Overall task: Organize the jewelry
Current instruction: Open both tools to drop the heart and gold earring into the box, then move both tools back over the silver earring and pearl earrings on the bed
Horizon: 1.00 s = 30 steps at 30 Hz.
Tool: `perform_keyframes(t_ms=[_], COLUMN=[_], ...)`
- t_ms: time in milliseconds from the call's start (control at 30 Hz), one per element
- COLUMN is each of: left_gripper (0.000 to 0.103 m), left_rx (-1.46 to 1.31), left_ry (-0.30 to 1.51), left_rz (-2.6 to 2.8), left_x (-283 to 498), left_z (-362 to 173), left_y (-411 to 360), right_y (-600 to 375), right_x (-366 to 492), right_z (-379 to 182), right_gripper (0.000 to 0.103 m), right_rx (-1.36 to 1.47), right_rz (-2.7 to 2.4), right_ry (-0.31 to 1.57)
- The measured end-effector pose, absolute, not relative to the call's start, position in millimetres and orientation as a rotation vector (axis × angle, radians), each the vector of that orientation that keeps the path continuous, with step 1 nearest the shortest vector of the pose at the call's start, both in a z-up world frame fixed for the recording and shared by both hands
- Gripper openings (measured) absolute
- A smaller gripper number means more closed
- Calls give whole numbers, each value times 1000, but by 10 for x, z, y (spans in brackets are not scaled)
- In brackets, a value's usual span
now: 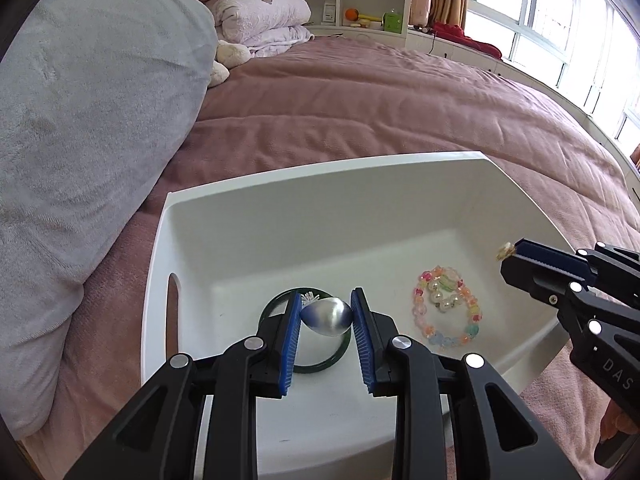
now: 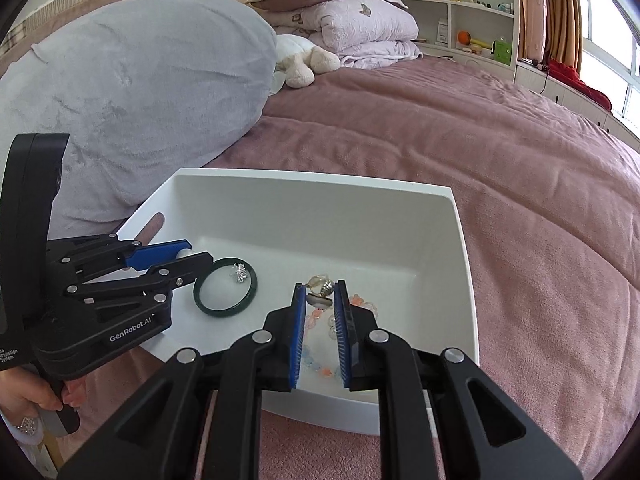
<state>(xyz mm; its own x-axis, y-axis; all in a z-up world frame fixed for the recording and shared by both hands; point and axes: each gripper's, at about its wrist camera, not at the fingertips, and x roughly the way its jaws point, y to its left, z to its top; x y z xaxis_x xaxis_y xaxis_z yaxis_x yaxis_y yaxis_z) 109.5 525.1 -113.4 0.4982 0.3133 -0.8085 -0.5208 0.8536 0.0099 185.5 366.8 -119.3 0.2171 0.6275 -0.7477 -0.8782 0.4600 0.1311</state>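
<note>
Two hand-held grippers work over a white bin (image 1: 320,184) resting on a mauve bedspread (image 1: 380,100), the bin serving as the collecting place for the jewelry. The left gripper (image 1: 326,316) is clenched on a silver egg-shaped piece (image 1: 328,317) — the piece sits between the tips of the blue pads (image 1: 292,340), pinched across its width so that its smooth, rounded surface is less likely to slip. Just beyond and below those fingertips lies a dark green bangle (image 2: 225,286) flat on the bin floor, with a small silver starburst ornament (image 2: 239,272) inside its ring. The egg hangs above the bangle, apparently about to be set down near it. The right gripper (image 2: 323,294) is closed on a small shell-shaped charm (image 2: 325,290), held at the very tips of its fingers, which suits so small an object. Beneath and between these fingers lies a pastel beaded bracelet (image 1: 448,306) with a smaller pearl loop (image 1: 442,294) inside it — the charm looks poised for release beside it. Both pieces remain in the air, so placement is judged not yet done.
</note>
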Motion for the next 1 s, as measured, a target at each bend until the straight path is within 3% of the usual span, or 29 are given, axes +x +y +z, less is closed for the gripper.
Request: perform_keyframes(t_ms=[67,100,533,867,1000], left_gripper=[46,57,57,61,70], left_rx=[-230,-221,-181,-129,-90], left_ry=[914,902,819,733,715], left_rz=[531,538,506,416,389], left_x=[1106,1098,899,687,692], left_z=[-1108,-1086,-695,-335,-271], left_y=[5226,5211,4893,4204,3843], right_y=[3668,3648,3180,2134,1631], right_x=[1827,1806,1828,1774,1801], right_z=[-1198,-1180,-753,-437,-369], right_gripper=[59,64,65,69,72], right_rx=[-364,-366,-300,-242,-213], right_rz=[1071,1066,1076,1044,994], right_ry=[834,815,688,611,599])
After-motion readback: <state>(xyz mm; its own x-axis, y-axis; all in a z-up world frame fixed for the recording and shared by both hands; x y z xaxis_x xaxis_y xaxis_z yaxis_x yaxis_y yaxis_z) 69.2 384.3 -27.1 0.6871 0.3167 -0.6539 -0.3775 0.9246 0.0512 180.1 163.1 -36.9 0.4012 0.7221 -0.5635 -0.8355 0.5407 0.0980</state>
